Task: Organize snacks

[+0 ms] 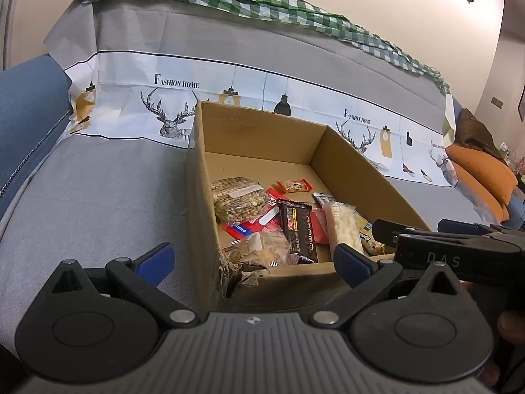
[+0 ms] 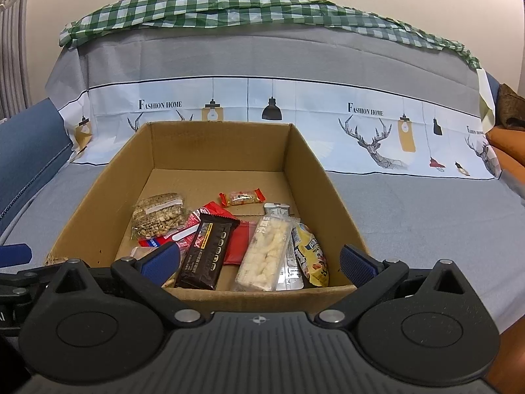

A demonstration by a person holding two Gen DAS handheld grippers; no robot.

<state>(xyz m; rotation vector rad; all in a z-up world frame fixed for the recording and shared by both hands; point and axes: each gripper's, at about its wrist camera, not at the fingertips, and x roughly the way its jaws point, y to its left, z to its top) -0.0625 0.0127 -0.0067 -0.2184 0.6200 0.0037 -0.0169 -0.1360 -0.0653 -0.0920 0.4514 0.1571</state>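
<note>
An open cardboard box sits on a grey-covered sofa and holds several snacks. Among them are a clear bag of nuts, a black bar, a white puffed-rice pack, a small orange candy and a yellow packet. My left gripper is open in front of the box's near left corner, holding nothing. My right gripper is open just over the box's near wall, holding nothing. The right gripper's body shows at the right of the left wrist view.
A printed grey and white cover drapes the sofa back, with a green checked cloth on top. A blue sofa arm rises at the left. Orange cushions lie at the far right. The box's near left corner is torn.
</note>
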